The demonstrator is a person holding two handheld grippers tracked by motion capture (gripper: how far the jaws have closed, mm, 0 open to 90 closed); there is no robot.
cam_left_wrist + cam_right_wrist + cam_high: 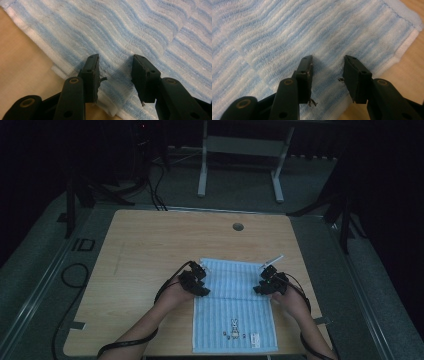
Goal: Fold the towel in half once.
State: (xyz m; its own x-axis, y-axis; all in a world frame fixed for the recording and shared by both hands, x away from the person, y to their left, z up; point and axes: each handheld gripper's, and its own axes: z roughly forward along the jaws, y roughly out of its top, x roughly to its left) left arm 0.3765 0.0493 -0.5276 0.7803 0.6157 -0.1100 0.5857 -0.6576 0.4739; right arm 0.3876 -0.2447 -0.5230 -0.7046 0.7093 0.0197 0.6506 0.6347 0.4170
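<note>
Wooden table (145,240); blue striped towel (235,315), rabbit print, white label unreadable.

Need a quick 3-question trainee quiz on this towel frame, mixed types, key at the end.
1. True or false: the towel lies on the wooden table with part of it folded over itself.
2. Multiple choice: where is the left gripper? A) at the towel's left edge B) by the hole in the table C) off the table
3. Fill in: the small printed figure near the towel's near end is a ____.

Key
1. True; a fold line runs across between the two grippers.
2. A; the right gripper is at the opposite edge.
3. Rabbit.
</note>
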